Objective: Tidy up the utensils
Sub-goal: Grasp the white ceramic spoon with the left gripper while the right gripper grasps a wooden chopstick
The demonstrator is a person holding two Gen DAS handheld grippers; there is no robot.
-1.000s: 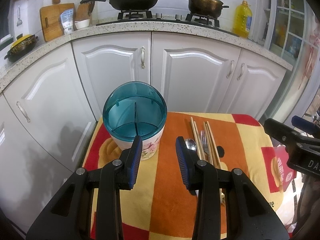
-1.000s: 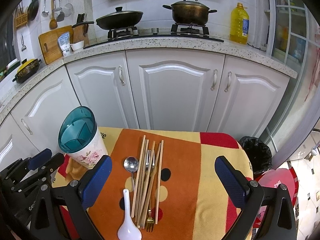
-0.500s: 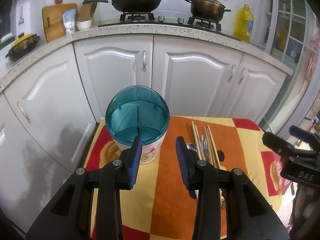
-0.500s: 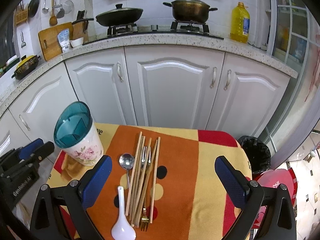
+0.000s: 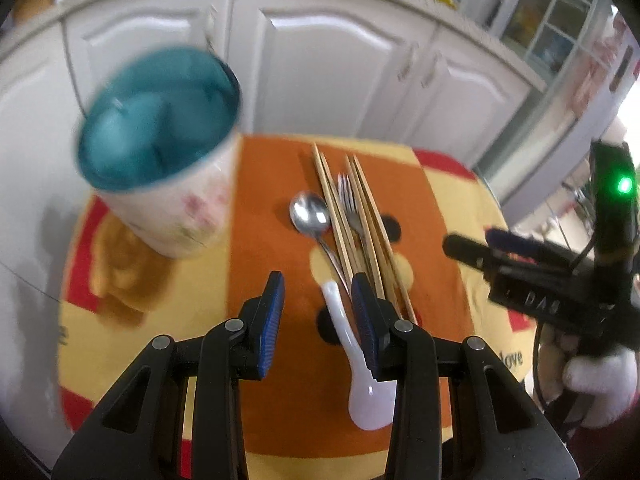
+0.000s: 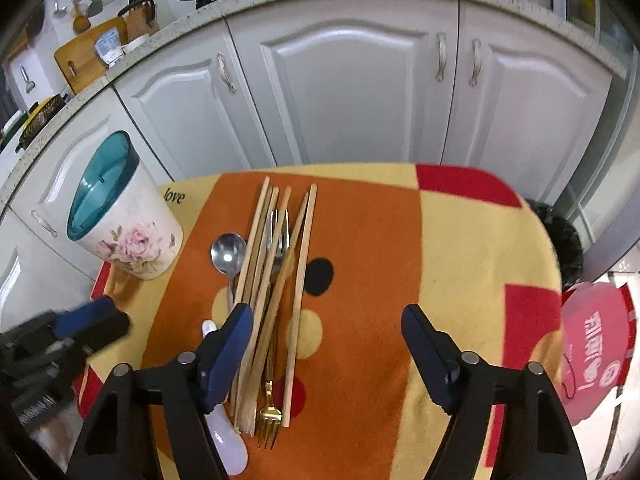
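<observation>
Left tongs (image 5: 318, 308) apart, empty, low over the cloth-covered surface (image 6: 460, 248), straddling the handle of the white ceramic spoon (image 5: 362, 376). Right tongs (image 6: 328, 344) wide apart, empty, over the near ends of the chopsticks (image 6: 276, 280). Utensil pile mid-surface: chopsticks, steel spoon (image 6: 228, 254), steel fork (image 6: 279, 236), gold fork (image 6: 268, 424), all flat. Holder cup (image 6: 124, 232) upright at 10 o'clock from the pile, apart from it.

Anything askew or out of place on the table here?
Nothing spilled or damaged. The chopsticks lie in a loose, crossing pile over the forks, not parallel. The utensil holder stands upright, no utensils visible in it.
</observation>
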